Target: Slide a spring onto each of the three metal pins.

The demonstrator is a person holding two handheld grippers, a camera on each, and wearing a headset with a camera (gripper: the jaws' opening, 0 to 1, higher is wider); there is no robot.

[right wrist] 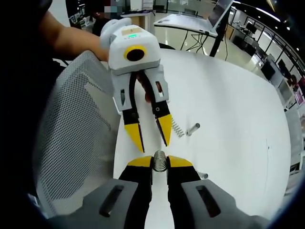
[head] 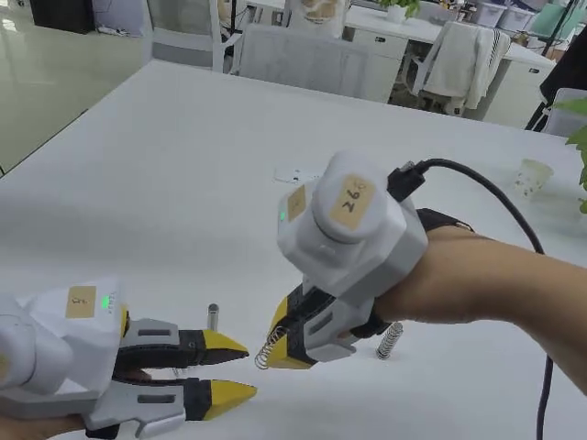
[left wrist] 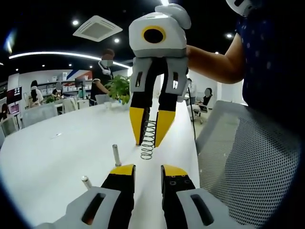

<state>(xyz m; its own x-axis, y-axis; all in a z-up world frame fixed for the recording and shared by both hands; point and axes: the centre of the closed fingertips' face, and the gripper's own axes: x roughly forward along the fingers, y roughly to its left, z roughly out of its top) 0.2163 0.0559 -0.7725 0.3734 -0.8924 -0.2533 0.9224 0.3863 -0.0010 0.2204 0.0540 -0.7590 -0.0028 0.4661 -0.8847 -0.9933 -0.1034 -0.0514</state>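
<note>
My right gripper is shut on a small coil spring, which pokes out between its yellow tips just above the white table. In the right gripper view the spring sits pinched at the jaws. My left gripper faces it from the left, open, with nothing between its tips. An upright metal pin stands just behind the two grippers. A second spring stands tilted to the right of my right gripper. Another loose spring and a pin lie beside the left gripper.
A paper cup and a small white object sit farther back on the table. A black cable runs from my right gripper. A grey mesh chair is close at the table's near side. Another short pin is by the left jaw.
</note>
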